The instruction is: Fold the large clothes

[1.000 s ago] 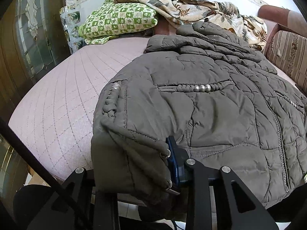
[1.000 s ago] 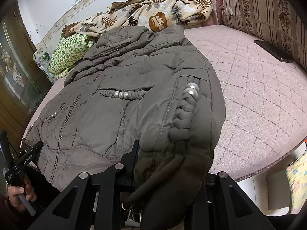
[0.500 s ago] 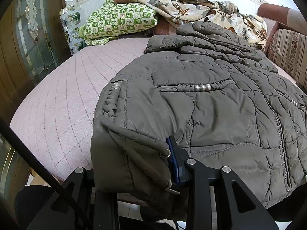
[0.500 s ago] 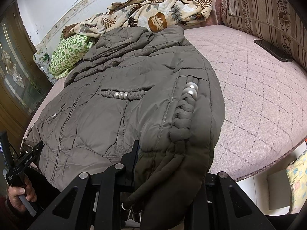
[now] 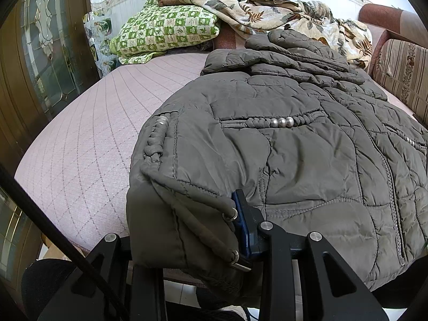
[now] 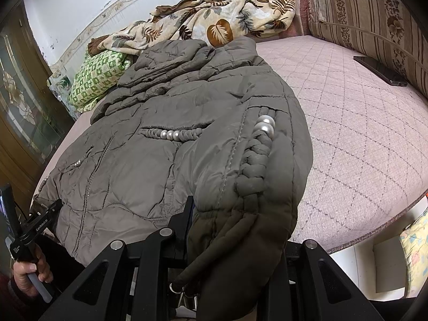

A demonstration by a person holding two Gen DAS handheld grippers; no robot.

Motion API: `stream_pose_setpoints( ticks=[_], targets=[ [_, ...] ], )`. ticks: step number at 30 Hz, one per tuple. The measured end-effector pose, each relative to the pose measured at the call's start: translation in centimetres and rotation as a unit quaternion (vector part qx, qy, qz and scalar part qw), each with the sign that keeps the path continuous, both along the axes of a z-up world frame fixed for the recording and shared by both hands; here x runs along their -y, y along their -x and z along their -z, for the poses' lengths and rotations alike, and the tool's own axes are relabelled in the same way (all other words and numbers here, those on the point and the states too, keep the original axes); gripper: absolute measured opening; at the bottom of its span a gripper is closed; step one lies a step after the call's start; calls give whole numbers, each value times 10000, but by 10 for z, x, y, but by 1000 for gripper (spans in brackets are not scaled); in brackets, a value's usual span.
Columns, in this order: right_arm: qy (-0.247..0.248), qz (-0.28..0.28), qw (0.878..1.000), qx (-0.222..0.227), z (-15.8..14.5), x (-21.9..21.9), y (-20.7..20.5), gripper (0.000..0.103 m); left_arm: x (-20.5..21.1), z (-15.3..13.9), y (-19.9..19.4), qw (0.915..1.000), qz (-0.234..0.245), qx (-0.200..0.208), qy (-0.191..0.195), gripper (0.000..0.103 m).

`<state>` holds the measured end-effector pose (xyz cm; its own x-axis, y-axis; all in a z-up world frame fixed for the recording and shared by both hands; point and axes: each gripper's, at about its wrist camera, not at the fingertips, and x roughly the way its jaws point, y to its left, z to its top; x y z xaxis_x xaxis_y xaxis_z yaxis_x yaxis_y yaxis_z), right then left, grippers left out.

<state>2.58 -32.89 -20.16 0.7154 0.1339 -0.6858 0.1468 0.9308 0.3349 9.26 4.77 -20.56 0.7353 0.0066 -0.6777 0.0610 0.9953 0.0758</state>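
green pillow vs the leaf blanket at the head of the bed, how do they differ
The green pillow has a small checked green-and-cream print; the leaf blanket has big brown leaves on cream. The pillow lies flat and plump, while the blanket is crumpled in a heap and spreads wider. The blanket's edge drapes over the pillow. Both sit beyond the grey jacket.

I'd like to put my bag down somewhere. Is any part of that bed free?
Two bare stretches of pink mattress: one between the grey jacket and the striped cushion, apart from a dark phone lying near the cushion; another between the jacket and the green pillow. The far end is crowded with the floral blanket.
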Motion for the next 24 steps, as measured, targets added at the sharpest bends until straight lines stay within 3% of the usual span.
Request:
stream_pose_setpoints(
  ticks=[13, 24],
  targets=[
    [-47, 28, 9998, 184, -6, -1, 6, 27, -2, -3, 2, 10000, -5, 55, 74, 30],
    [321, 5, 9962, 806, -39, -11, 21, 25, -4, -32, 19, 9982, 89, 578, 131, 24]
  ],
)
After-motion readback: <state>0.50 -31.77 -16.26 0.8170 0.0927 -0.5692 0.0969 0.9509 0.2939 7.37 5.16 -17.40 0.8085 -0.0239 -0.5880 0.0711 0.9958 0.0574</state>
